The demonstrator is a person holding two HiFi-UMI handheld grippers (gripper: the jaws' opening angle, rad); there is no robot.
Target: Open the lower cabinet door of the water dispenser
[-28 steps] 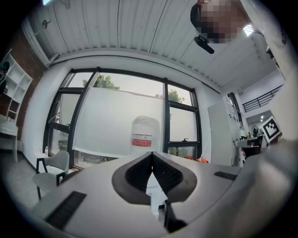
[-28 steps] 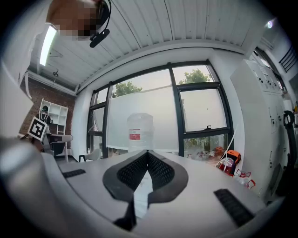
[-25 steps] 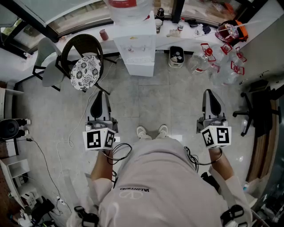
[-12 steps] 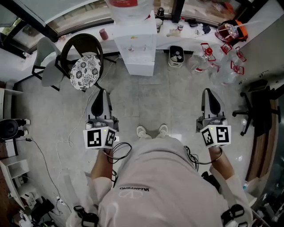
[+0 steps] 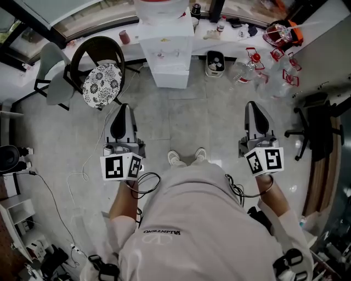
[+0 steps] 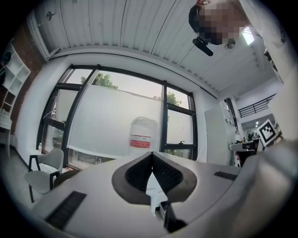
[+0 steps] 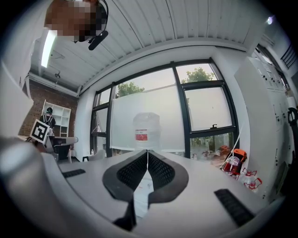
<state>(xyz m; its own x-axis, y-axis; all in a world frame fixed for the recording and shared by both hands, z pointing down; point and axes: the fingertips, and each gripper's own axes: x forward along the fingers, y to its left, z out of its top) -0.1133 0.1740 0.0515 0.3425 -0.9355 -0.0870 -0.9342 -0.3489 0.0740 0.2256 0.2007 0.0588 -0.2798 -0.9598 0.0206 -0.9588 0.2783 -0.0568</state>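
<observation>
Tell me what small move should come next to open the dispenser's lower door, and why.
Probably step forward and carry the right gripper toward the lower cabinet door. Both it and the left gripper are shut, empty and well short of the water dispenser, with a stretch of floor between.

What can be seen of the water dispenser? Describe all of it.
The water dispenser is a white, boxy, plastic-looking floor unit. It stands upright against the window ledge, between a dark chair and a small bin. A large clear bottle with a red label sits on top. Two taps show on its front. Its lower cabinet door looks shut. Neither gripper reaches it.
</observation>
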